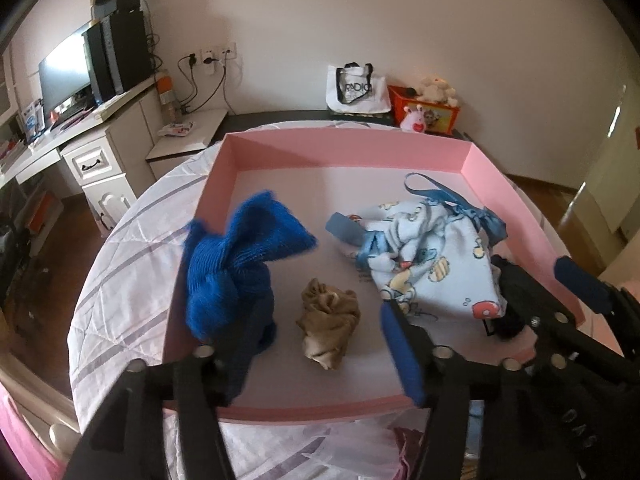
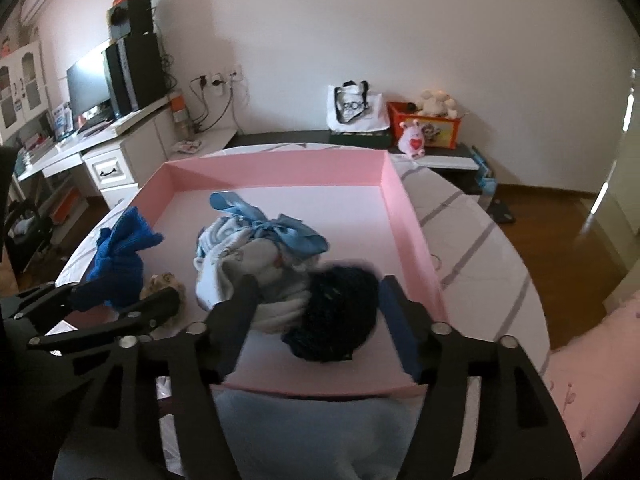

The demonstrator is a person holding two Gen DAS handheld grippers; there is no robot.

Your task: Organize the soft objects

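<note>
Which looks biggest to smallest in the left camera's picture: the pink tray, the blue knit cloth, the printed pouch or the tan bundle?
1. Pink tray, by far.
2. Printed pouch and blue knit cloth: about alike; the cloth is blurred and nearer, so unranked.
3. Tan bundle, clearly smallest.

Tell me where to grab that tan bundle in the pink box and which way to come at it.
Grip the tan bundle across its crumpled upper part, coming straight down from above. It lies loose on the pink box floor, apart from the blue cloth and the printed pouch, so fingers should fit on both sides. The open left gripper sits nearest.
</note>
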